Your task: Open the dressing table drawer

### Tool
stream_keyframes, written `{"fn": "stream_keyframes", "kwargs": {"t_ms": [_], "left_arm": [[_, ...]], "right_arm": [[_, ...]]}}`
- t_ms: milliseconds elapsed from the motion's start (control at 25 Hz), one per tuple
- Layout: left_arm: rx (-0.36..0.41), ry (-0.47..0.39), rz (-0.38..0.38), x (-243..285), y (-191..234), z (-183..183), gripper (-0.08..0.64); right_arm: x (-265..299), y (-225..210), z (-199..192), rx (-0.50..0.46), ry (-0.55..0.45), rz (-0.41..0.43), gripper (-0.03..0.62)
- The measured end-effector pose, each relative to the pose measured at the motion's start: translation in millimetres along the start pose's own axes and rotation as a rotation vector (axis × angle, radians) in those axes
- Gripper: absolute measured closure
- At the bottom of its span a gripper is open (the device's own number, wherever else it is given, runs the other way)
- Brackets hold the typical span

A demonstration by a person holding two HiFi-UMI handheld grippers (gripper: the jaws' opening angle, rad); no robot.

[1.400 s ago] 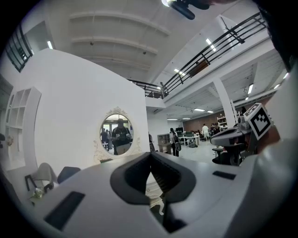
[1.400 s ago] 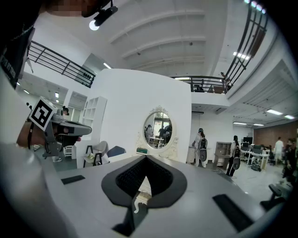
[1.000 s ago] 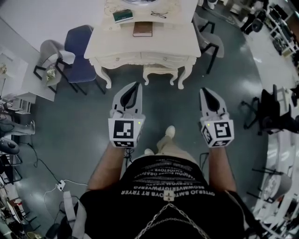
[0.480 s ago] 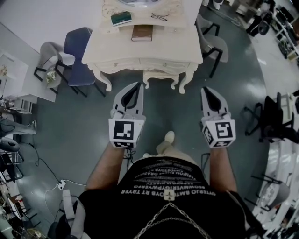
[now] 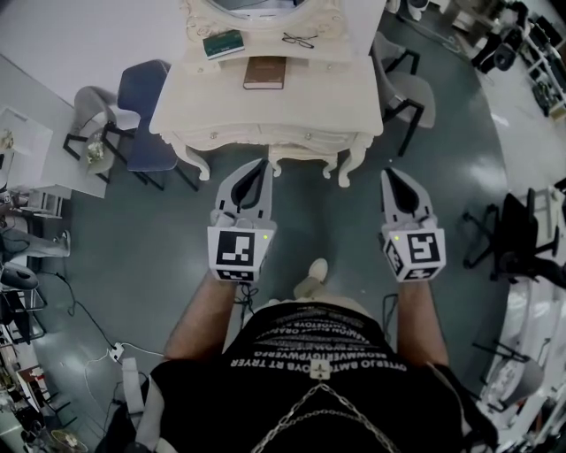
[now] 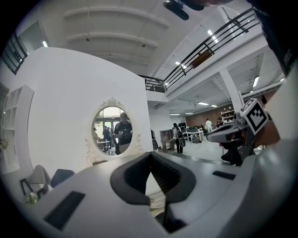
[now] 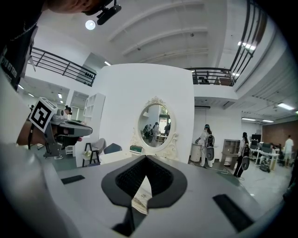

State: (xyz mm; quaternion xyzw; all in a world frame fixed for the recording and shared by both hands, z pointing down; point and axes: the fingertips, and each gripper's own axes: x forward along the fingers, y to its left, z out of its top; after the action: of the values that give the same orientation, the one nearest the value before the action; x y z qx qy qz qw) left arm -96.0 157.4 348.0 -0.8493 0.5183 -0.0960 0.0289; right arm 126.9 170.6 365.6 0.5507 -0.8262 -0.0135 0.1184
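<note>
Glossy floor (image 5: 159,230), carved cream dressing table (image 5: 340,88).

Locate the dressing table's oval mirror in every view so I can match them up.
Head view: the oval mirror is at top centre, cut off by the picture's edge.
Left gripper view: the mirror is left of centre on the white wall, above the jaws.
Right gripper view: the mirror is near centre, just above the jaws.
Shared landmark: the blue chair, to the mirror's left in all three.
</note>
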Motion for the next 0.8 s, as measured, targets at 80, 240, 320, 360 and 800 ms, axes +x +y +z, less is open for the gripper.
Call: {"fn": "stream_keyframes", "kwargs": {"t_ms": [80, 240, 320, 360, 800], "left_arm": [[0.003, 0.004, 0.004, 11, -1, 2, 0.555], [0.009, 0.002, 0.009, 36, -5, 10, 0.555], [0.013, 0.002, 0.009, 49, -9, 15, 0.555], [0.013, 0.002, 0.009, 55, -12, 17, 0.555], [0.051, 0.018, 0.021, 108, -44, 40, 0.555]], "right_arm": [[6, -10, 1, -0.002, -0.004, 0.005, 0.591], [17, -32, 2, -0.002, -0.009, 0.015, 0.591], [22, -44, 1, 0.002, -0.011, 0.018, 0.591], [24, -49, 0, 0.003, -0.012, 0.019, 0.591], [42, -107, -10, 0.027, -0.012, 0.058, 0.591]]}}
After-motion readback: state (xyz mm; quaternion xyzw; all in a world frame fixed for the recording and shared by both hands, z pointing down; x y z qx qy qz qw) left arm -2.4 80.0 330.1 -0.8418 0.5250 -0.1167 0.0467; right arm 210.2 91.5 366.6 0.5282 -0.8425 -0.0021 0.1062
